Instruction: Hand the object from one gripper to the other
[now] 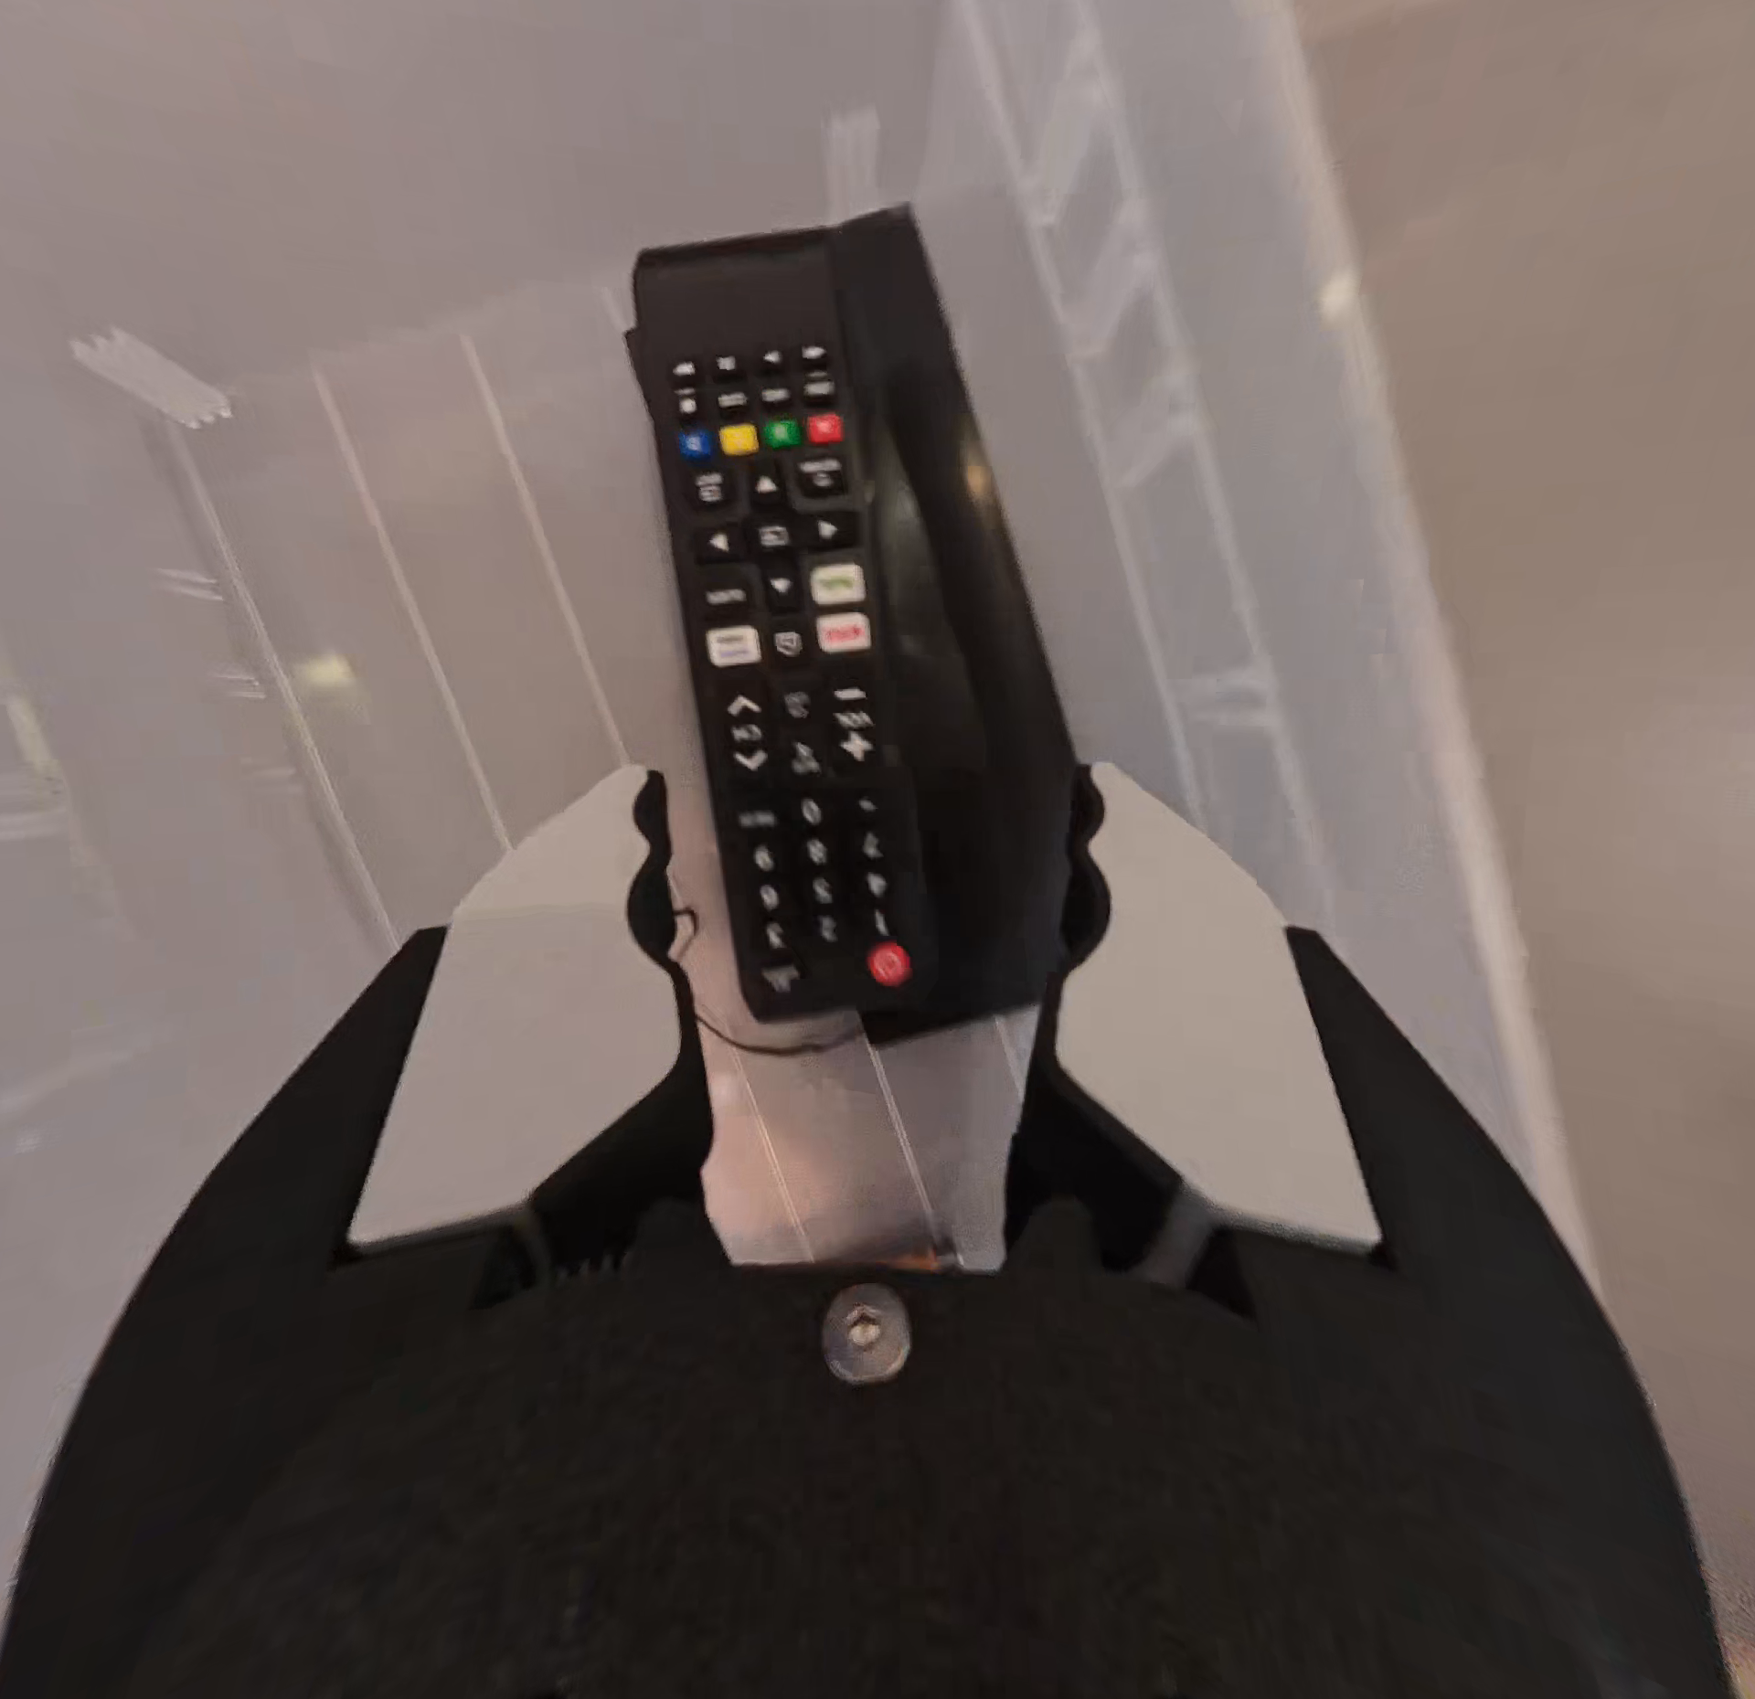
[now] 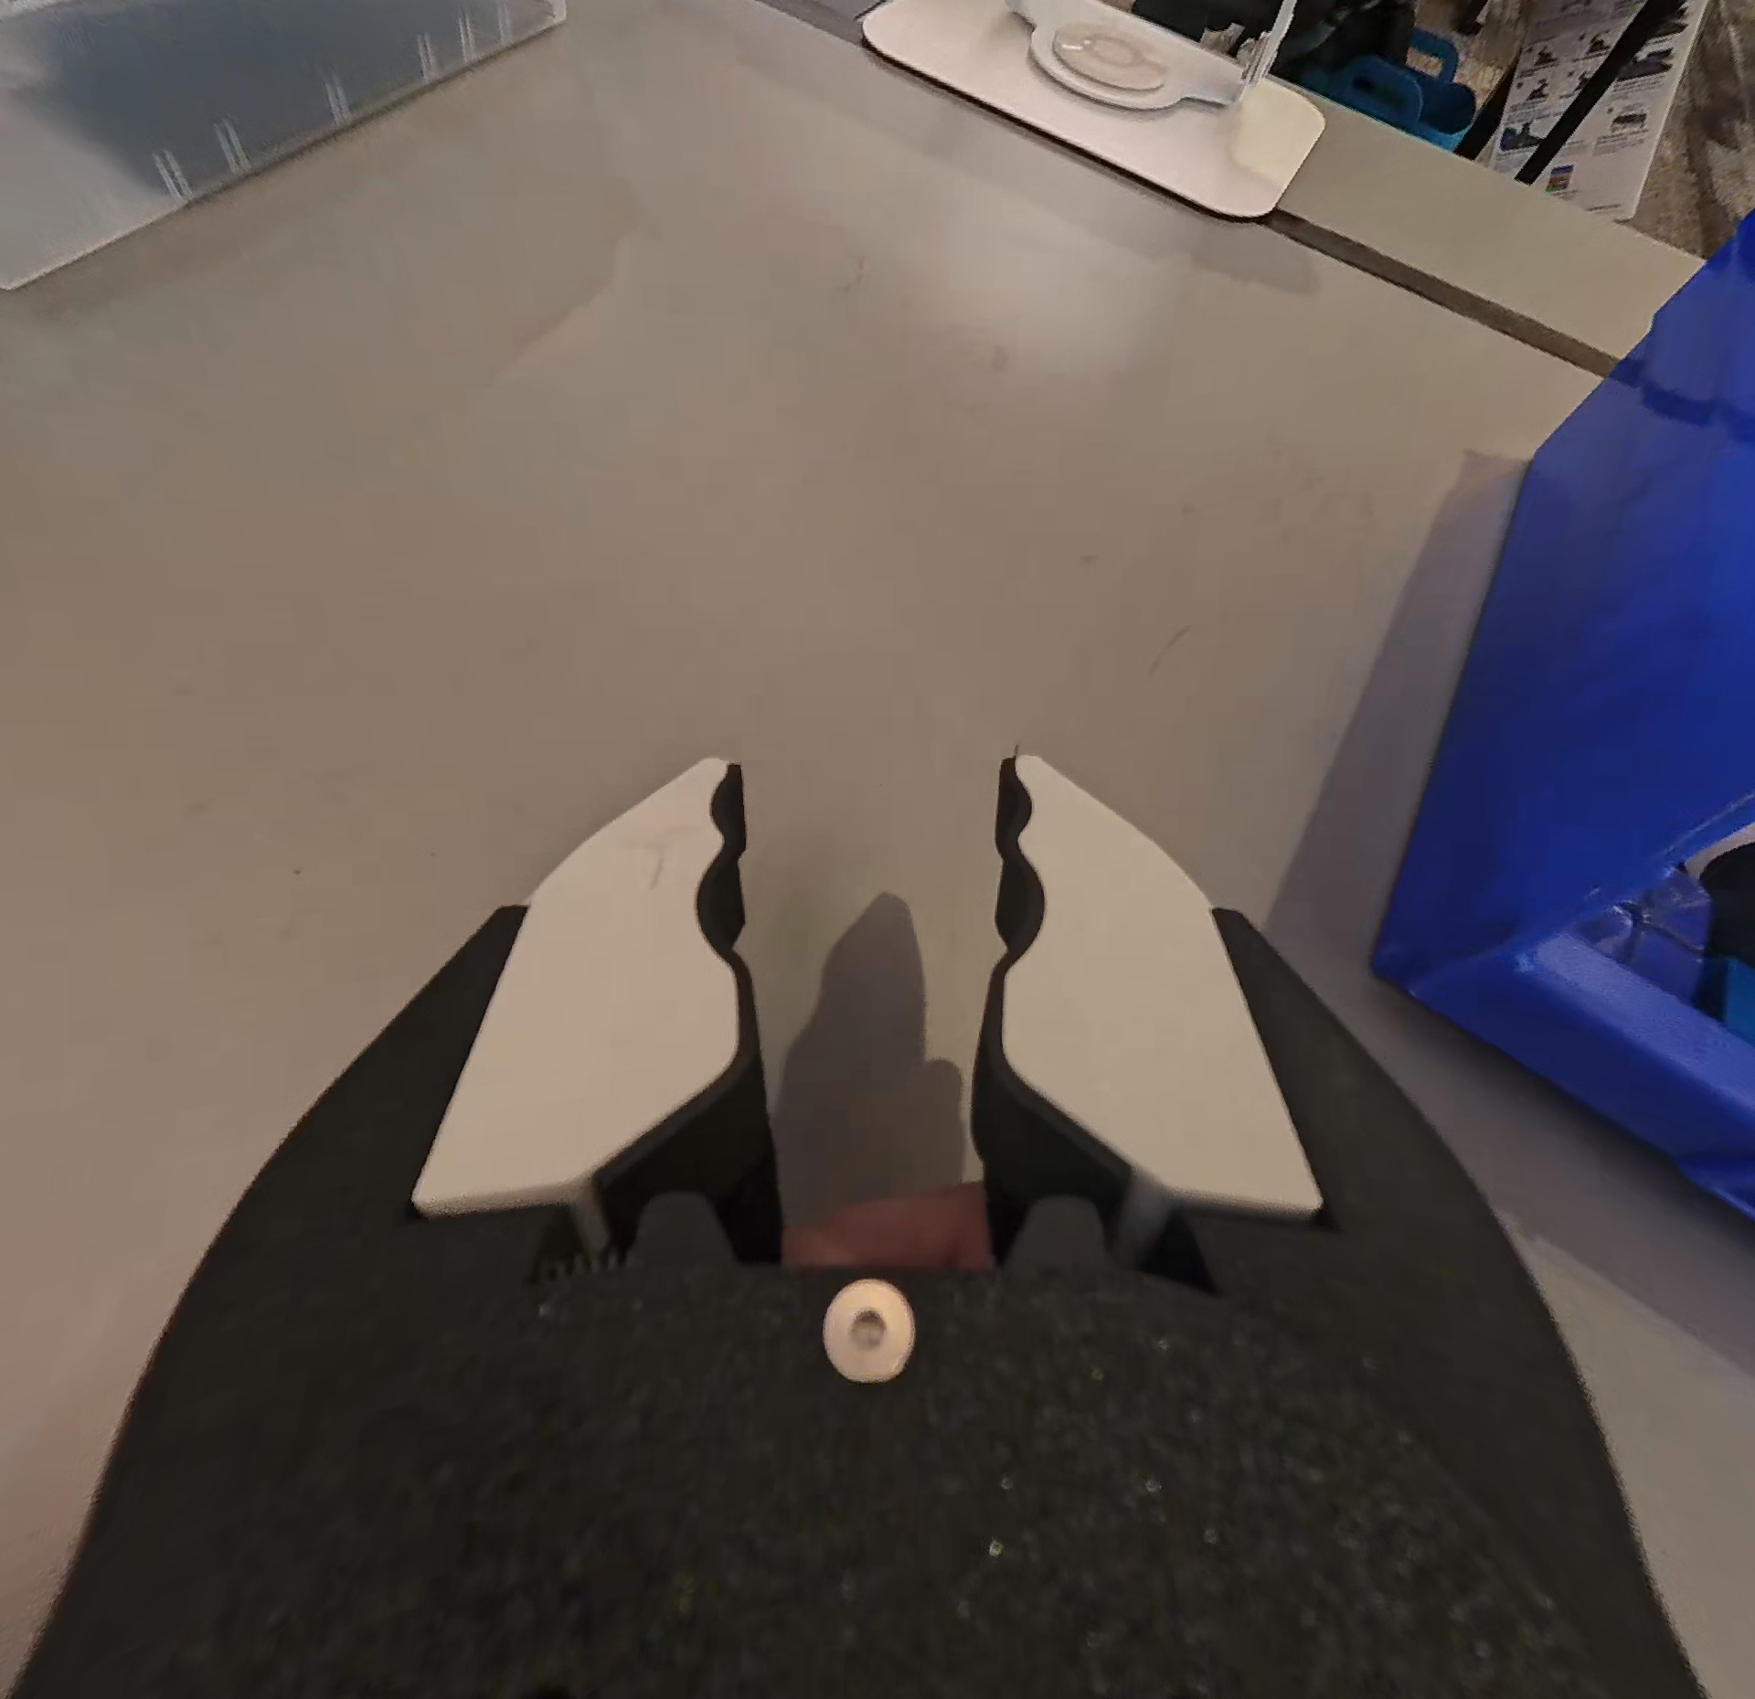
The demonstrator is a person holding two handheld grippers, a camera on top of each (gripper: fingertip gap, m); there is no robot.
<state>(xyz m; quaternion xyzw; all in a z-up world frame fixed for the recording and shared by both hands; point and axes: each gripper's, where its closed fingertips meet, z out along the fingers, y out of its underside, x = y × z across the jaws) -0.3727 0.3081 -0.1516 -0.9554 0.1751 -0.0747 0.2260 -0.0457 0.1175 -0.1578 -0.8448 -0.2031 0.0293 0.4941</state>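
Observation:
A black remote control [image 1: 788, 666] with coloured buttons lies inside a clear plastic bin [image 1: 380, 533], its red power button end towards me. A plain black oblong piece [image 1: 959, 628] lies along its right side. My left gripper [image 1: 869, 780] is open, and its fingers straddle the near end of the remote. The right pad touches the black piece, and a narrow gap shows between the left pad and the remote. My right gripper [image 2: 869, 770] is open and empty, a little above a grey table [image 2: 665, 476]. The remote does not show in the right wrist view.
A blue bin [image 2: 1595, 761] stands close on the right of my right gripper. The clear bin [image 2: 237, 106] shows at the table's far left. A white mat with a clear stand [image 2: 1102, 77] lies at the far edge. The bin's ribbed wall [image 1: 1187, 514] rises right of the remote.

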